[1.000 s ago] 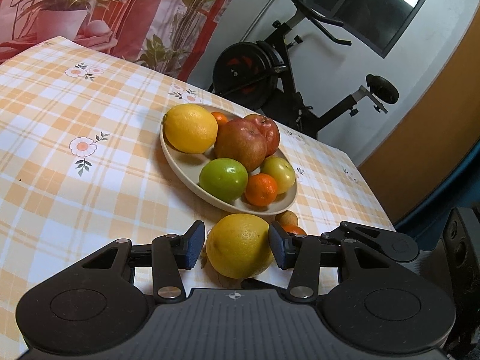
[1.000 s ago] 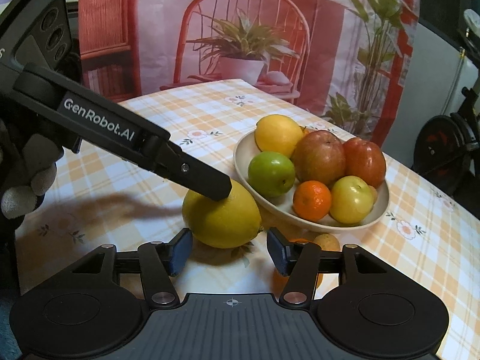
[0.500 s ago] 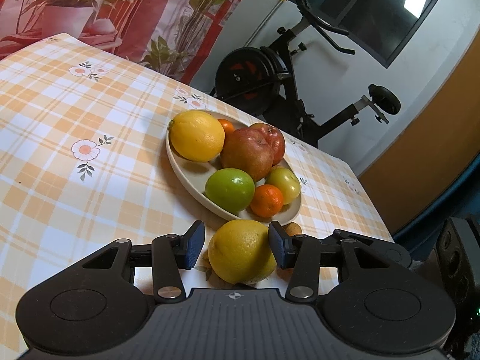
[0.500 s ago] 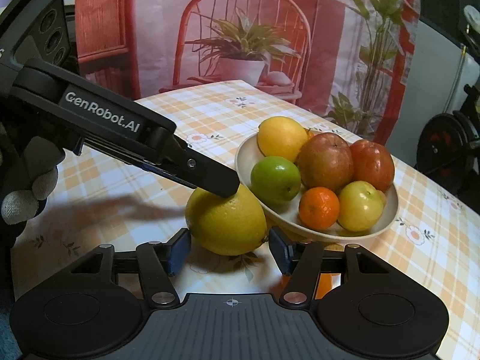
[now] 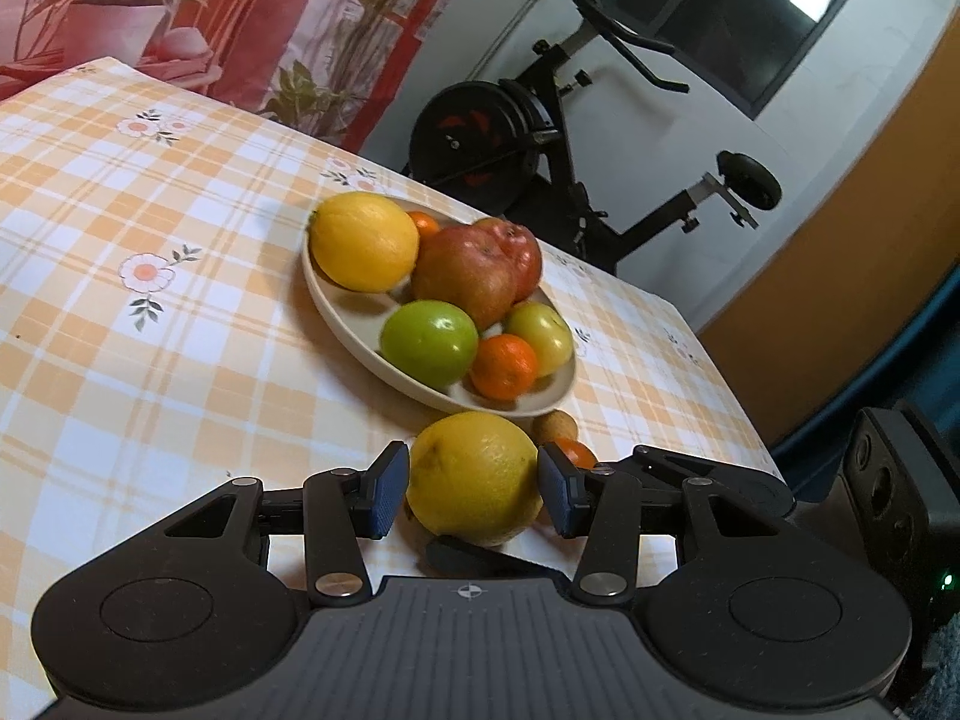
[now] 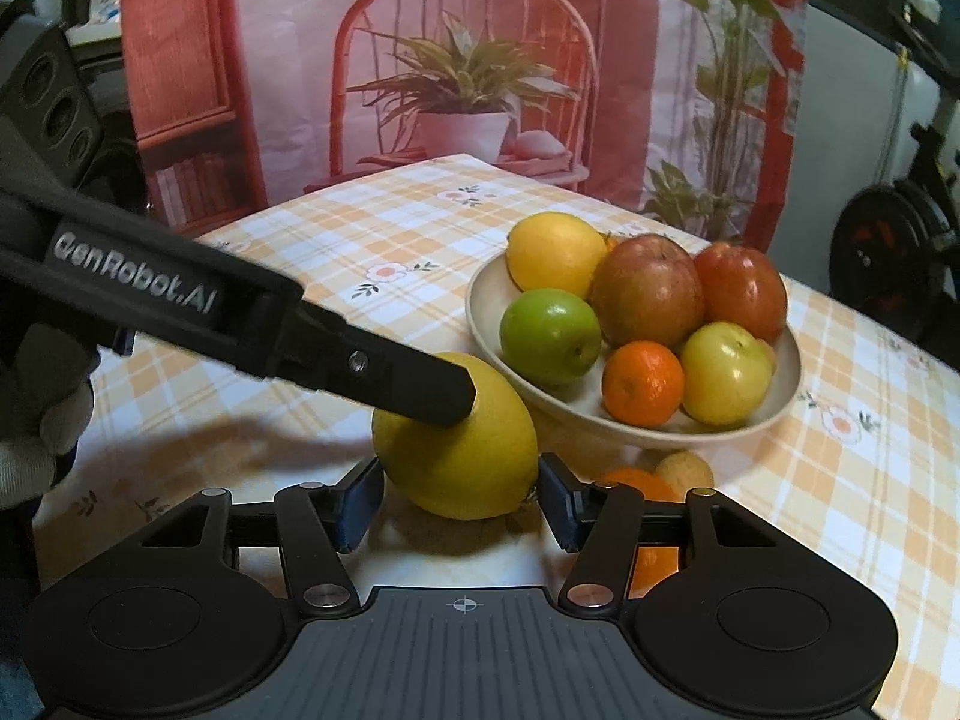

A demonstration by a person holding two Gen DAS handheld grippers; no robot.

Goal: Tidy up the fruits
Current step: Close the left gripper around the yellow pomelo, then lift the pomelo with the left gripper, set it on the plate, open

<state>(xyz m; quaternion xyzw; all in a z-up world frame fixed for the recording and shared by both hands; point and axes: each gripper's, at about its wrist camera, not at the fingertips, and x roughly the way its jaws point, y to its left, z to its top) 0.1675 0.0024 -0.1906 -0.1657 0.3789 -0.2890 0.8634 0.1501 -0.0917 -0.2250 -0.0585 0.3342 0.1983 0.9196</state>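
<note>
Left wrist view: your left claw has a large yellow lemon between its blue pads, which stand close on either side. They look to be touching the rind, though a thin gap on the left side is hard to rule out. The lemon sits on the checked tabletop, just in front of the beige plate. The plate holds a second lemon, two red apples, a green apple, a yellow-green one and a small mandarin. A small brown fruit and another mandarin lie on the cloth beside the held lemon.

From the right wrist, your right claw frames the same lemon from the other side, its pads narrowly set and close to the rind, while a left claw finger lies over the lemon's top.
</note>
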